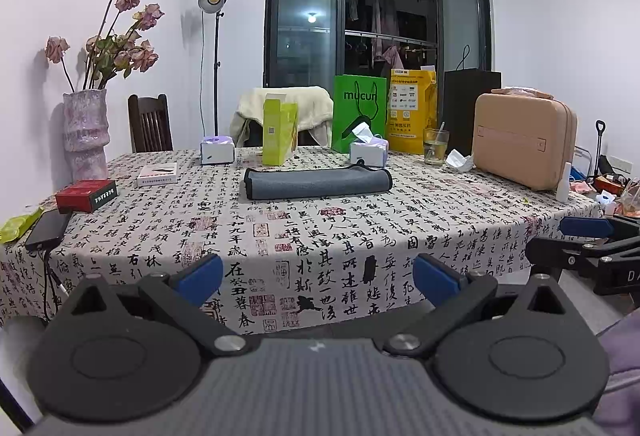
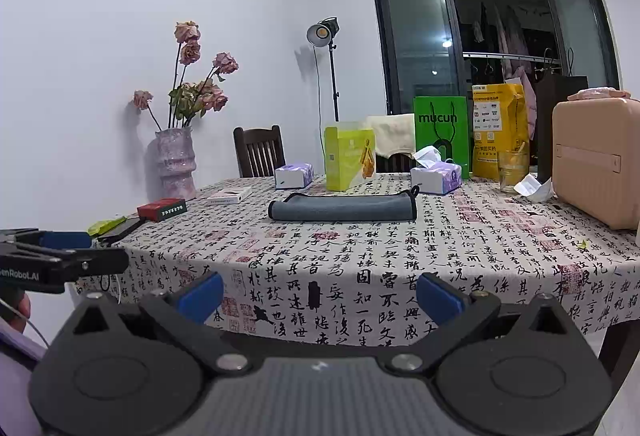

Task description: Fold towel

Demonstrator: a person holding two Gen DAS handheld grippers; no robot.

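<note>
A grey towel (image 1: 318, 181) with a dark border lies folded in a flat strip on the calligraphy-print tablecloth (image 1: 320, 236), toward the far side of the table; it also shows in the right wrist view (image 2: 344, 207). My left gripper (image 1: 318, 276) is open and empty, held off the table's near edge, well short of the towel. My right gripper (image 2: 319, 294) is open and empty, also off the near edge. Each gripper shows at the edge of the other's view: the right gripper (image 1: 584, 236) and the left gripper (image 2: 64, 248).
Behind the towel stand a yellow-green box (image 1: 279, 133), two tissue packs (image 1: 368, 151), a green bag (image 1: 359, 111), a yellow bag (image 1: 412, 107), a glass (image 1: 435, 147) and a beige case (image 1: 524, 139). A vase (image 1: 85, 131), a red box (image 1: 86, 194) and a phone (image 1: 48, 228) sit at the left.
</note>
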